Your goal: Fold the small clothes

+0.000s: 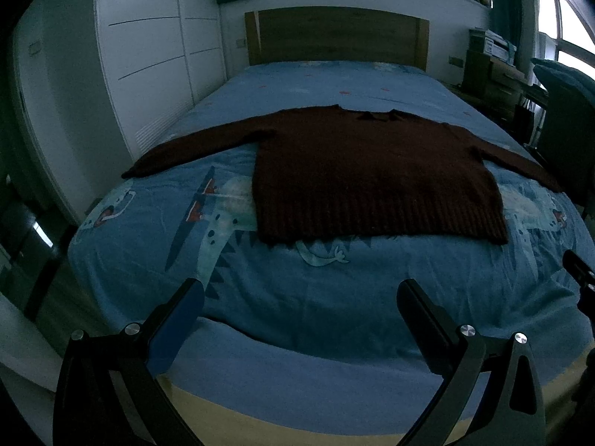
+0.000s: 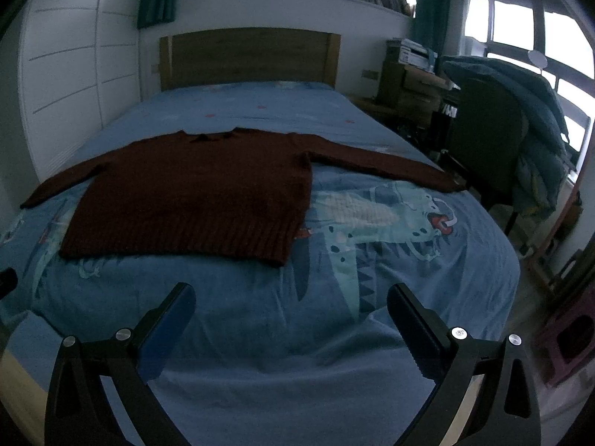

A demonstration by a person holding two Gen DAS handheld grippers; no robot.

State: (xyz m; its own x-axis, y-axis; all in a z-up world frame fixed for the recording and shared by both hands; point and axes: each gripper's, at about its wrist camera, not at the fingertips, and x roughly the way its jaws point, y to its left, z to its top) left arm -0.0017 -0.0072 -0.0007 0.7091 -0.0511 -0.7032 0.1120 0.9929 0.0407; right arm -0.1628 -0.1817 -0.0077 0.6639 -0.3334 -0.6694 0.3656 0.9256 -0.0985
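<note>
- Left tool (image 1: 300,295): jaws spread wide apart, nothing between them. I have it hovering over the foot of the bed, pointed at the headboard (image 1: 336,35).
- Right tool (image 2: 291,299): jaws likewise wide apart and empty, held over the foot of the bed beside the left one. A dark edge at the right border of the left wrist view is probably part of it; I cannot tell for certain.
- Neither tool touches cloth; both sit well short of the garment.
- Sweater (image 1: 372,178): dark reddish-brown knit, lying flat on the bed (image 1: 297,297) on the blue printed bedsheet (image 2: 260,334). Ribbed hem nearest me, collar toward the headboard, both sleeves stretched out to the sides.
- Left sleeve (image 1: 193,148) reaches almost to the bed's left edge; right sleeve (image 2: 390,165) reaches nearly to the right edge.
- Progress, my judgement: garment is spread and smoothed, no fold made yet. Everything is left: sleeves in, sides over, hem up to collar.
- Surroundings: wardrobe (image 1: 148,55) on the left, chair (image 2: 494,141) draped with bedding on the right.
- Light is dim; knit detail hard to read.
</note>
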